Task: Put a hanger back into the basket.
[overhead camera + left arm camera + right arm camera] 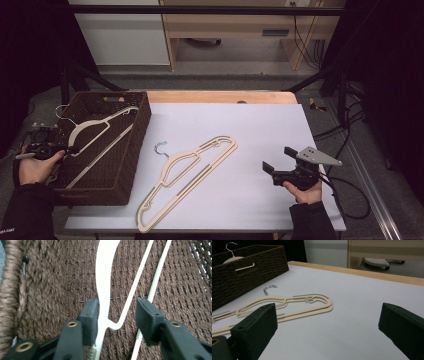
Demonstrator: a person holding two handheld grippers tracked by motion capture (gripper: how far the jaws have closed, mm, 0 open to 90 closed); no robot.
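A cream hanger (95, 131) lies slanted inside the brown woven basket (131, 165) at the table's left. Its wire hook pokes over the basket's far left rim. My left gripper (71, 149) reaches over the basket's left wall. In the left gripper view, the left gripper (117, 315) is open. Its jaws straddle the hanger's shoulder (105, 285), and the left jaw touches it. Two stacked cream hangers (186, 177) lie on the white sheet in the middle, also seen as stacked hangers (287, 305). My right gripper (278, 159) hovers open to their right, holding nothing; in its own view the right gripper (328, 315) gapes wide.
The white sheet (260, 125) covers the wooden table (220, 96), with bare room at the back and right. The basket wall (242, 280) stands left of the loose hangers. Cables trail off the table's right side.
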